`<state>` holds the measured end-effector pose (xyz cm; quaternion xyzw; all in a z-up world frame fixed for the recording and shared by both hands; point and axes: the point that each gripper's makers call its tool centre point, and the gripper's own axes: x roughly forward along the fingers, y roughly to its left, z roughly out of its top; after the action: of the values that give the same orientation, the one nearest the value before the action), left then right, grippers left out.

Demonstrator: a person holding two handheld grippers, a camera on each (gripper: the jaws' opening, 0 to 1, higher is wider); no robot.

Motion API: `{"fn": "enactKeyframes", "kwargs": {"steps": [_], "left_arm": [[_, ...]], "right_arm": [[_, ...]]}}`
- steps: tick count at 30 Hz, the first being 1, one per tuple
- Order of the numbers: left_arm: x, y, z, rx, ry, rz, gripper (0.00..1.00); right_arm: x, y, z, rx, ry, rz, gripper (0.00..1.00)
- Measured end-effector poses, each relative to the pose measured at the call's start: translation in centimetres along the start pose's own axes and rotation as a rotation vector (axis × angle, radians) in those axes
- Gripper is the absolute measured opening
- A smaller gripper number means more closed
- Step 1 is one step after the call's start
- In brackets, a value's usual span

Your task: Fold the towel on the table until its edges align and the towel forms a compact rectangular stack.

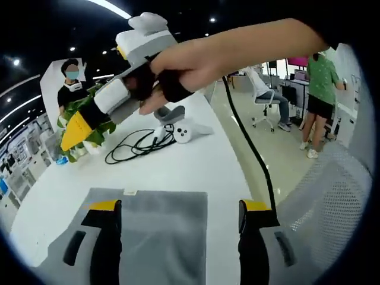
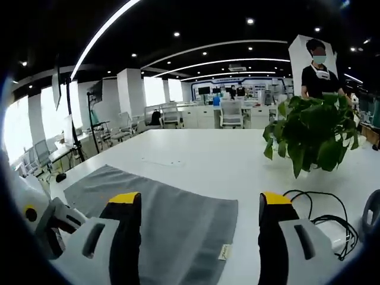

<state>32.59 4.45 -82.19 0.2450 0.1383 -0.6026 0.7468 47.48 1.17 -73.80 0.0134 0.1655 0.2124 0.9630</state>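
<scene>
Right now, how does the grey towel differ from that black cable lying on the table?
The towel is a flat grey sheet spread out near both grippers; the black cable is a thin cord in loose loops. The towel lies between the open jaws of each gripper, while the cable sits farther off, by the potted plant. Both rest on the white table.

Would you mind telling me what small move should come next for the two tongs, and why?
Probably lower the left tongs onto the near edge of the grey towel to pinch it. The towel lies flat and unfolded on the white table, both tongs stand open with nothing held, and the right tongs hover over its label corner, so no fold has begun.
</scene>
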Motion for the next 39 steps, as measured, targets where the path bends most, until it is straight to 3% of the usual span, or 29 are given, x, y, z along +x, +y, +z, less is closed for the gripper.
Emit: {"fn": "enactKeyframes", "kwargs": {"steps": [5, 7, 9, 13, 20, 24, 39], "left_arm": [[2.4, -1.0, -0.3, -0.017, 0.007, -0.045, 0.76], [3.0, -1.4, -0.6, -0.015, 0.016, -0.067, 0.70], [3.7, -2.8, -0.8, -0.030, 0.011, -0.142, 0.57], [5.0, -3.6, -1.2, -0.021, 0.014, -0.162, 0.54], [6.6, -4.2, -2.1, -0.032, 0.048, -0.190, 0.49], [7.2, -4.0, -3.1, -0.046, 0.079, -0.178, 0.32], [9.0, -4.6, -4.2, -0.056, 0.104, -0.190, 0.24]], "right_arm": [[1.5, -1.1, -1.0, 0.004, 0.015, -0.006, 0.79], [2.2, -1.5, -1.6, 0.001, 0.028, -0.010, 0.78], [2.7, -1.9, -2.1, 0.027, 0.028, -0.015, 0.77], [3.4, -2.8, -2.6, 0.044, 0.010, -0.031, 0.73], [5.1, -4.2, -4.1, 0.051, 0.044, -0.038, 0.71], [6.3, -4.9, -5.0, 0.043, 0.060, -0.041, 0.68], [9.9, -5.8, -6.8, 0.060, 0.106, -0.027, 0.63]]}}
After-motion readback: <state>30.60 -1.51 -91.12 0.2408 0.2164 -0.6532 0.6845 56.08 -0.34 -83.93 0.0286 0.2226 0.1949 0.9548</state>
